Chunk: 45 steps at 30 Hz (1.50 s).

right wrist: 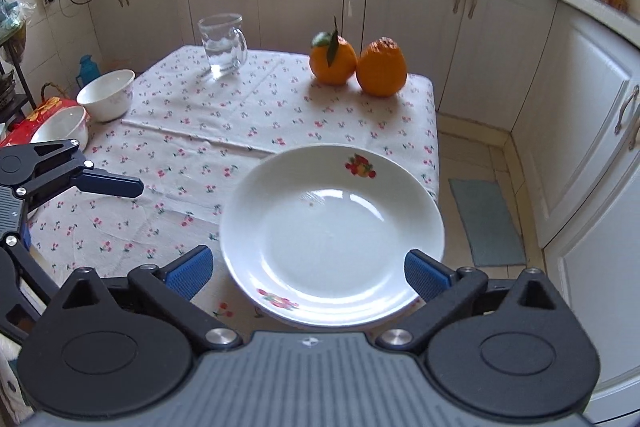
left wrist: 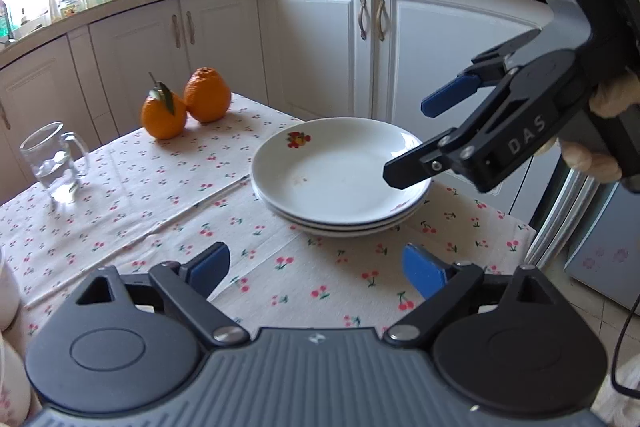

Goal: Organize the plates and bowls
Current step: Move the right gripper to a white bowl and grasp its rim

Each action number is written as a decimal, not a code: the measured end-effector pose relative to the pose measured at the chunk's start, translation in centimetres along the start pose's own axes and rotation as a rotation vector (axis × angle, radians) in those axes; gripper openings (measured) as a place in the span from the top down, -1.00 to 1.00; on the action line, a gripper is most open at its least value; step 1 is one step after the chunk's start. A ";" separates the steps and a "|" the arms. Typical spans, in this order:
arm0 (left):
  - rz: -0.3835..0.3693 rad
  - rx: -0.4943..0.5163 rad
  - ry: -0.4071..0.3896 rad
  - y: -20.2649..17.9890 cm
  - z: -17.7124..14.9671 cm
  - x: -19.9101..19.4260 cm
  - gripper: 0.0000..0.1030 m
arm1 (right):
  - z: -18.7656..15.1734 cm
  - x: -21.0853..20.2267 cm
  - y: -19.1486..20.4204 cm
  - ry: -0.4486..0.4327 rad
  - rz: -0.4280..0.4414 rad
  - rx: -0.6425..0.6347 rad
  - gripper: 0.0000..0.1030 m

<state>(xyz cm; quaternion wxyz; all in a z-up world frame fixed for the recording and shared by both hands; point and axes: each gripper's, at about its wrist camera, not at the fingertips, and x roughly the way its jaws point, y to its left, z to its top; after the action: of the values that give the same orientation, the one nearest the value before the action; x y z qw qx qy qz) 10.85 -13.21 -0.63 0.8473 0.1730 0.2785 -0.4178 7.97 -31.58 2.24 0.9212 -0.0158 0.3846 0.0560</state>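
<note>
A stack of white plates [left wrist: 340, 179] with fruit prints sits at the table's right corner; it also shows in the right wrist view [right wrist: 332, 239]. My left gripper [left wrist: 316, 271] is open and empty, low over the cloth in front of the stack. My right gripper [right wrist: 308, 273] is open and empty just above the stack's near rim; from the left wrist view it [left wrist: 406, 143] hovers over the stack's right side. Two white bowls [right wrist: 106, 95] [right wrist: 60, 127] stand side by side at the table's left edge.
A glass mug [left wrist: 54, 163] stands at the far left of the cherry-print tablecloth [left wrist: 160, 187]. Two oranges [left wrist: 186, 103] sit at the far edge. White kitchen cabinets [left wrist: 320, 43] stand behind the table. A red bag [right wrist: 32, 119] lies beside the bowls.
</note>
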 end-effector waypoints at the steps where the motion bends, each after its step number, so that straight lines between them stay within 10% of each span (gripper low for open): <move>1: 0.009 -0.002 -0.006 0.3 -0.3 -0.7 -0.82 | -0.1 -0.2 0.8 -0.016 -0.008 0.002 -1.00; 24: 0.439 -0.152 0.015 8.1 -13.0 -16.0 -0.83 | 2.9 2.2 19.9 -0.155 0.184 -0.195 -1.00; 35: 0.342 -0.203 0.078 12.9 -17.1 -15.4 -0.82 | 4.4 5.1 27.5 -0.082 0.342 -0.370 -0.97; 45: 0.258 -0.184 0.083 14.4 -17.1 -14.3 -0.73 | 5.9 9.1 29.9 0.054 0.475 -0.371 -0.25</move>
<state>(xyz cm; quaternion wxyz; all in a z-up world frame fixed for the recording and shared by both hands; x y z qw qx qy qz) 9.71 13.03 -4.31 0.8940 0.1462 0.3258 -0.2705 15.05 -0.67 0.36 0.8533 -0.0948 0.3849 0.3386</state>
